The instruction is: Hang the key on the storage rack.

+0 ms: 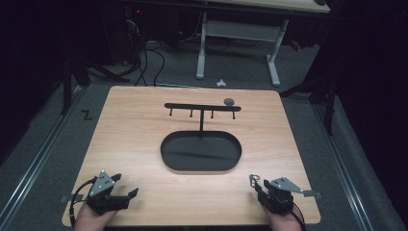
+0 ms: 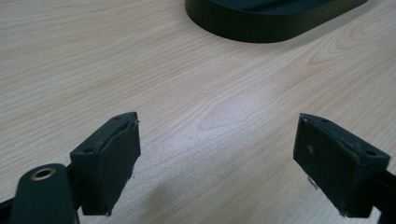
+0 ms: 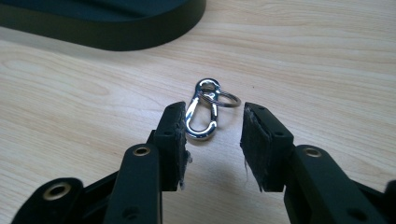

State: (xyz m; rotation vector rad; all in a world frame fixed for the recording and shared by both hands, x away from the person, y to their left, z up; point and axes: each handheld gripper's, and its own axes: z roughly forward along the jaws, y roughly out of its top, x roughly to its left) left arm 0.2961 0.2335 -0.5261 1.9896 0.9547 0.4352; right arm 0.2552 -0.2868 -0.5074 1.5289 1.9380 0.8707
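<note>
On a wooden counter [image 1: 134, 139], a black oval tray [image 1: 200, 151] sits at the centre, with a black hook stand [image 1: 202, 108] rising from its far edge. Near and left of the tray, the left gripper [image 1: 126, 189] rests with jaws spread wide, holding nothing. Near and right of the tray, the right gripper [image 3: 211, 140] has jaws partly open around a silver clip [image 3: 203, 109] with a small ring [image 3: 227, 99]; the clip lies flat on the counter, apparently unclamped.
</note>
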